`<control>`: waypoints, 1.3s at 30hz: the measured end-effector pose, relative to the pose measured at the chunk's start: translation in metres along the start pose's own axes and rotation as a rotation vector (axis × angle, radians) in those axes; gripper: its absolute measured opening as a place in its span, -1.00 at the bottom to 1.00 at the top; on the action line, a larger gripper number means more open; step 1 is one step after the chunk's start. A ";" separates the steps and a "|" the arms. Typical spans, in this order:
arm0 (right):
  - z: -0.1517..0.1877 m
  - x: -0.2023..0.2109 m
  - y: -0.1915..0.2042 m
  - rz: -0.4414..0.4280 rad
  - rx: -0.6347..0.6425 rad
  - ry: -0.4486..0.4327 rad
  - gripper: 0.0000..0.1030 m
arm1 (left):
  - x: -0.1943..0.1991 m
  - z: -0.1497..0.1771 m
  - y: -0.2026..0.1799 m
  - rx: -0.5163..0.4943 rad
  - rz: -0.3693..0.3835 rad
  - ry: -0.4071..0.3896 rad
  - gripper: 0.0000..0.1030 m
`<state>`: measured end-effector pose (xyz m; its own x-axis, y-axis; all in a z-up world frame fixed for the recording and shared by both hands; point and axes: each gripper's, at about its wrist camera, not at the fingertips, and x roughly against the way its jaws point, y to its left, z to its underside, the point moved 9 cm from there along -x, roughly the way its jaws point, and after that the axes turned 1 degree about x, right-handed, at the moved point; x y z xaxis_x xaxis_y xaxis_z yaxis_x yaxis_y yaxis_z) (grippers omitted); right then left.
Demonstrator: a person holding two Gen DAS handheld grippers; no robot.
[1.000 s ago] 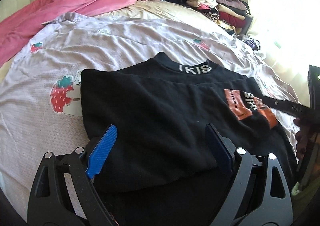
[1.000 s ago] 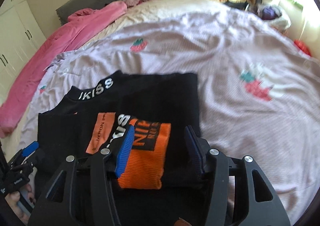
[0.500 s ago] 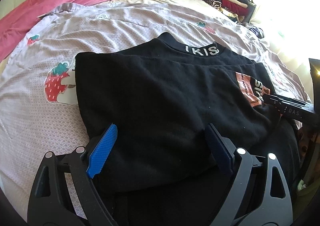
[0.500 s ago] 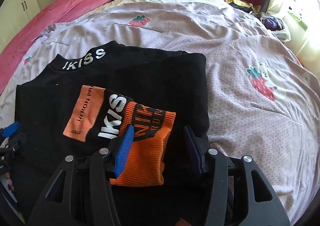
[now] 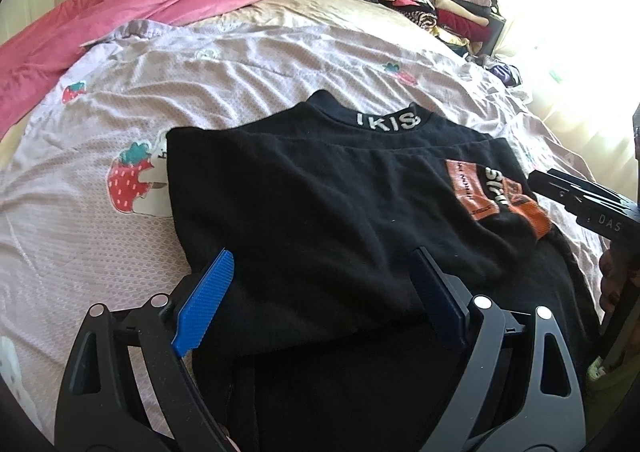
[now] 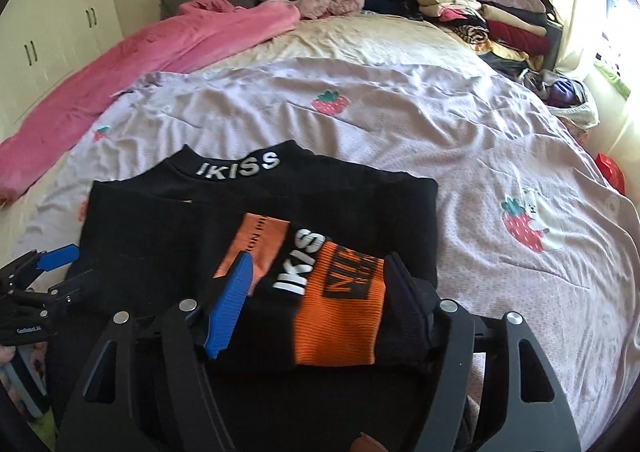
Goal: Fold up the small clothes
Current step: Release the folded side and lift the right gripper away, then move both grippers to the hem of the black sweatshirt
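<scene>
Black IKISS top (image 5: 320, 212) lies flat on the bed (image 5: 248, 64), centre of both wrist views, collar at the far edge toward the headboard, hem at the near edge under the cameras. Both sides look folded in, so it now reads as a rectangle whose long axis runs near-to-far, collar to hem.

Right gripper (image 6: 316, 292): jaws have just been opening. Orange ribbed cuff (image 6: 340, 316) of the folded-in sleeve sits between them, lower centre of the right wrist view. The blue pad (image 6: 232, 304) on the left side stands clear of the cloth; the dark one on the right is close to the cuff edge, contact not resolvable. I read it as a release, the sleeve lying on the body of the top.

Left gripper (image 5: 320, 300): jaws wide apart, straddling the near fold of black fabric, lower centre of the left wrist view. No pinch visible, pads apart from each other with cloth just lying between.

Key relation: the hem edge runs crosswise right under both sets of jaws, left gripper at the left half, right gripper at the right half, each equally near its own corner. Collar is straight ahead of both. My guess for the next fold: each gripper takes its hem corner and carries it forward along the long axis to the collar.

Risk, as a judgement: the loose cuff lies on top and could drag if the right jaws snag it.
</scene>
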<state>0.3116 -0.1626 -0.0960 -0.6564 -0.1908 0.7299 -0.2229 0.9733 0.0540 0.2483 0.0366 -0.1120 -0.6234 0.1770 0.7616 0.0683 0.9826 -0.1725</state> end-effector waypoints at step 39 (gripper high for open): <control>0.011 0.088 -0.003 -0.083 -0.107 -0.151 0.91 | 0.077 0.001 0.014 0.045 -0.070 -0.107 0.81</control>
<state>0.2466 -0.1838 -0.0397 -0.7416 -0.2798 0.6098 -0.2079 0.9600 0.1876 0.2003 0.0642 -0.0561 -0.7053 0.0990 0.7020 -0.0114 0.9885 -0.1508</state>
